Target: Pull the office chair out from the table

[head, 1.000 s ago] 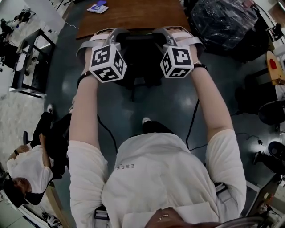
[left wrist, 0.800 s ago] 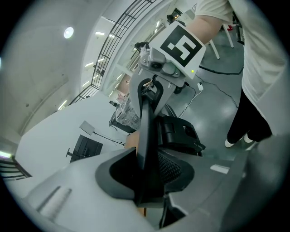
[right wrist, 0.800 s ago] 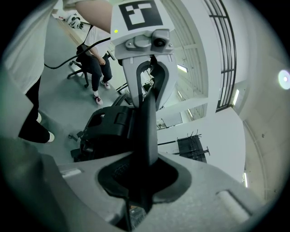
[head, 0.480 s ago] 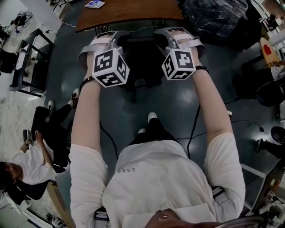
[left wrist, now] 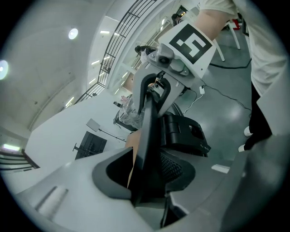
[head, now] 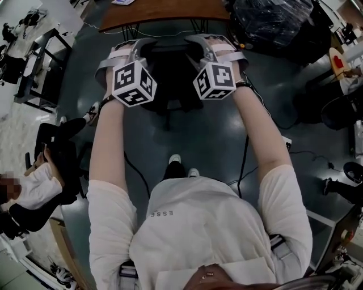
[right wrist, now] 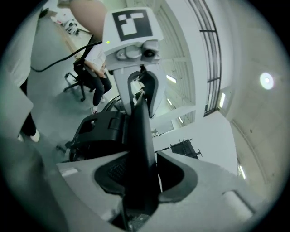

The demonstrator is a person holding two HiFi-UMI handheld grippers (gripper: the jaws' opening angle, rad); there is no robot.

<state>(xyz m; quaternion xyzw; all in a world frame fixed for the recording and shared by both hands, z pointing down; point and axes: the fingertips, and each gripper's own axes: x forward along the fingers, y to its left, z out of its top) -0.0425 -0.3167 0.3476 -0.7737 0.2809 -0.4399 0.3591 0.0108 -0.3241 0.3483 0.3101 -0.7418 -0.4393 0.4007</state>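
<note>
The black office chair (head: 170, 73) stands on the grey floor, out from the brown table (head: 164, 8). My left gripper (head: 143, 46) and right gripper (head: 199, 41) are on the two ends of its backrest's top edge. In the left gripper view the backrest edge (left wrist: 147, 136) runs between the jaws of the left gripper (left wrist: 149, 181), which are opening, mesh still against one jaw. In the right gripper view the backrest edge (right wrist: 140, 136) sits inside the right gripper (right wrist: 138, 181). Its jaws are opening too, and a pale sliver shows beside the edge.
A seated person (head: 34, 192) is on another chair at the left. A dark wrapped bundle (head: 278, 22) lies at the back right. A black cable (head: 245, 158) trails over the floor by my right arm. Black frames (head: 34, 62) stand at the far left.
The chair and both grippers have come back away from the table, which now sits nearer the top edge of the head view. My feet have stepped back.
</note>
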